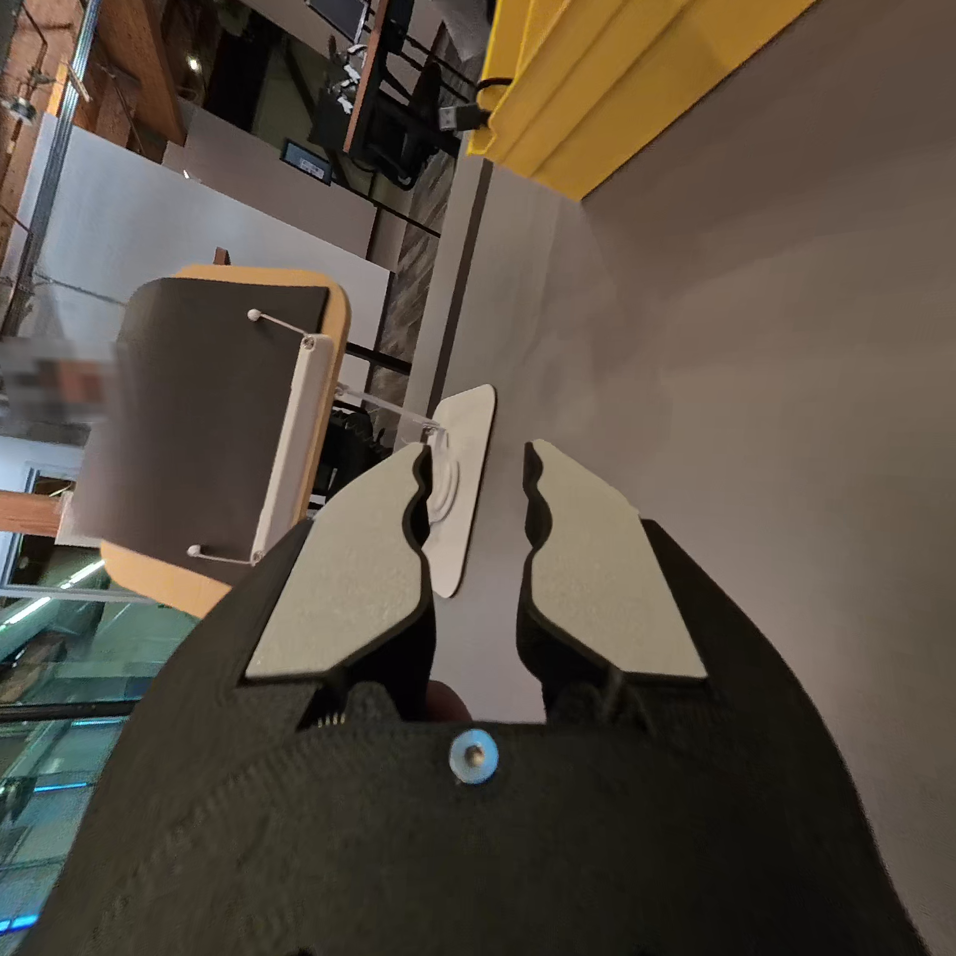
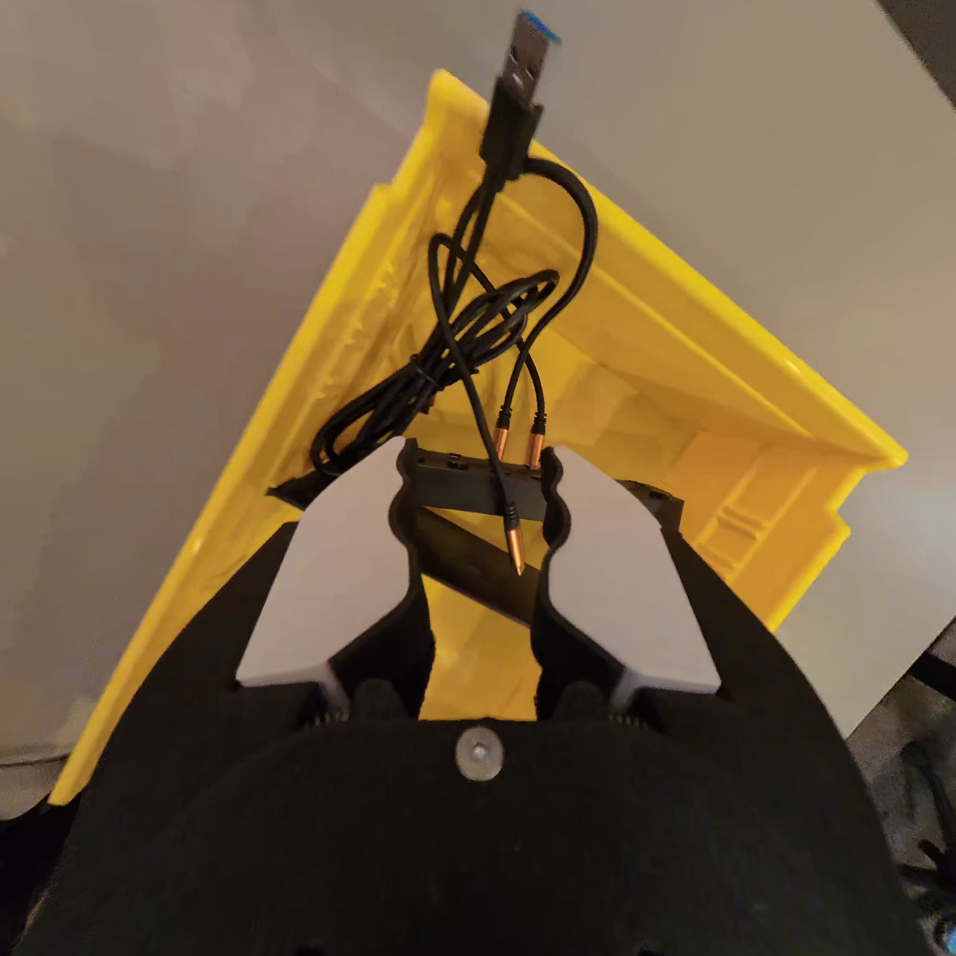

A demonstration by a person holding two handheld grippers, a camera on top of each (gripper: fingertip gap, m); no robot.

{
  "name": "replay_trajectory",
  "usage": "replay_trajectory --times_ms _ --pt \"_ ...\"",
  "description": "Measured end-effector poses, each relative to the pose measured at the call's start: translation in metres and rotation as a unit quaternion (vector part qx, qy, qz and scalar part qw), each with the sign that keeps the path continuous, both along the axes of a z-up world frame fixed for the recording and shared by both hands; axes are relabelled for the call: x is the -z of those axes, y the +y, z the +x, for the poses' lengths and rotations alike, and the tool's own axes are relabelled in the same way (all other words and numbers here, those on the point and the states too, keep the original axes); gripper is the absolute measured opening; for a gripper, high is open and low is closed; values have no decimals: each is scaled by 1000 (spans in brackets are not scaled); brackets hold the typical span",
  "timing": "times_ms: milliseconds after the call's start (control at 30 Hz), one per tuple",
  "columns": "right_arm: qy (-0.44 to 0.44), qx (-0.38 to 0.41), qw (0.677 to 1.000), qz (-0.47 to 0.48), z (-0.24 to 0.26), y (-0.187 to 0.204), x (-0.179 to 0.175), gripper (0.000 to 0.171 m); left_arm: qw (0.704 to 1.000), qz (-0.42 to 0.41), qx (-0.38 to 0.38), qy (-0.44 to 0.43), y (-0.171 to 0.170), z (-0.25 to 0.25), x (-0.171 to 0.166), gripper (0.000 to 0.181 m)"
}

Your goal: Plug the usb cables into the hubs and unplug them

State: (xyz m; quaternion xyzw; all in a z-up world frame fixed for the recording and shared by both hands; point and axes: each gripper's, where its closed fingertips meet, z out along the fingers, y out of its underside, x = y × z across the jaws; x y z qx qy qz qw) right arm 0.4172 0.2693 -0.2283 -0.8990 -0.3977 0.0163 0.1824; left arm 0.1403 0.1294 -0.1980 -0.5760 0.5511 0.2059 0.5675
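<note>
My right gripper (image 2: 478,458) is shut on a black USB hub (image 2: 465,489), holding it over a yellow bin (image 2: 672,331). Two black cables with copper-coloured plugs (image 2: 535,445) sit in the hub's far edge. A third copper plug (image 2: 516,543) hangs loose across the hub's front. A tied bundle of black cable (image 2: 439,352) trails away, and its USB-A plug (image 2: 522,67) sticks out past the bin's far rim. My left gripper (image 1: 475,458) is open and empty, low over the grey table (image 1: 724,414). The same USB-A plug (image 1: 458,116) shows at the bin's (image 1: 595,77) edge.
A second dark flat piece (image 2: 476,574) lies slanted in the bin under the held hub. A white pad with a clear stand (image 1: 460,496) sits at the table's edge, just beyond my left fingertips. A chair with a black and orange back (image 1: 207,429) stands past that edge. Spacing between my two grippers at the tips: around 30 cm.
</note>
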Motion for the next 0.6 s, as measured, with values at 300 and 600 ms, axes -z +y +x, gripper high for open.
replay_trajectory --times_ms 300,600 --pt "79 -19 996 36 -40 -31 -28 44 994 -50 -100 0 18 -90 -47 35" --pt "109 -60 992 36 -67 -55 -34 43 923 -220 -316 9 39 -290 -8 37"
